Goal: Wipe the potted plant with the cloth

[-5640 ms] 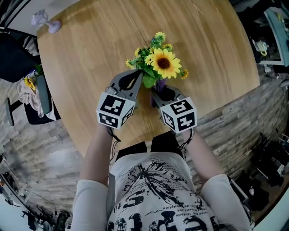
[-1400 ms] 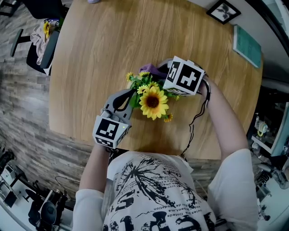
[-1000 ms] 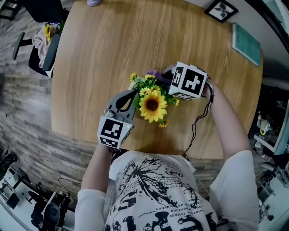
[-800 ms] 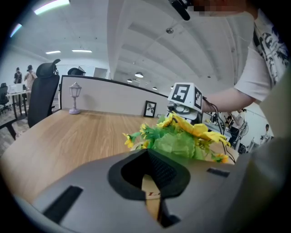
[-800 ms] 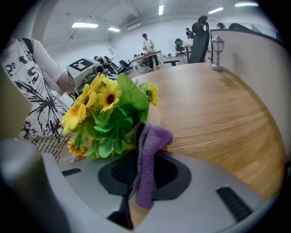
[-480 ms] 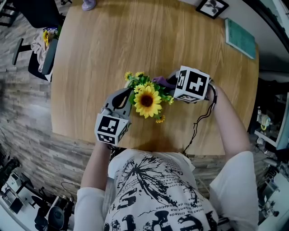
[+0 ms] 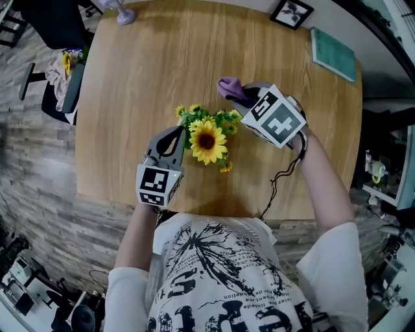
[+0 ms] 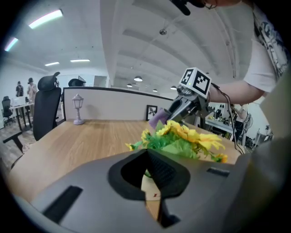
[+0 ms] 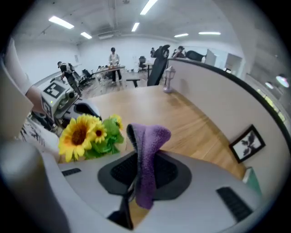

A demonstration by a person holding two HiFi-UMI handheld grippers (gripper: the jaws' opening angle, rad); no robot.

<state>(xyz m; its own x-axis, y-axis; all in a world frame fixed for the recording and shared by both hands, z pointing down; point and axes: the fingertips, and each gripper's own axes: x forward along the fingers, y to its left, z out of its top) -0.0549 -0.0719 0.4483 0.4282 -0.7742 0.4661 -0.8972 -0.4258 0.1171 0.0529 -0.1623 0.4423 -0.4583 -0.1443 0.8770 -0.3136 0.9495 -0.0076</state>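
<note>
The potted plant, a big sunflower among small yellow blooms and green leaves, stands near the front of the round wooden table. My left gripper is shut, its tips against the plant's left side. Just beyond those tips in the left gripper view is the beige pot; I cannot tell whether they pinch anything. My right gripper hangs above and to the right of the flowers, apart from them, shut on the purple cloth. In the right gripper view the cloth sticks up between the jaws, with the plant to its left.
A small lamp ornament stands at the table's far left edge. A framed picture and a teal book lie at the far right. An office chair stands off the table's left side.
My right gripper has lifted the cloth off the flowers and drawn it up and to the right. The left gripper has stayed at the plant's side.
</note>
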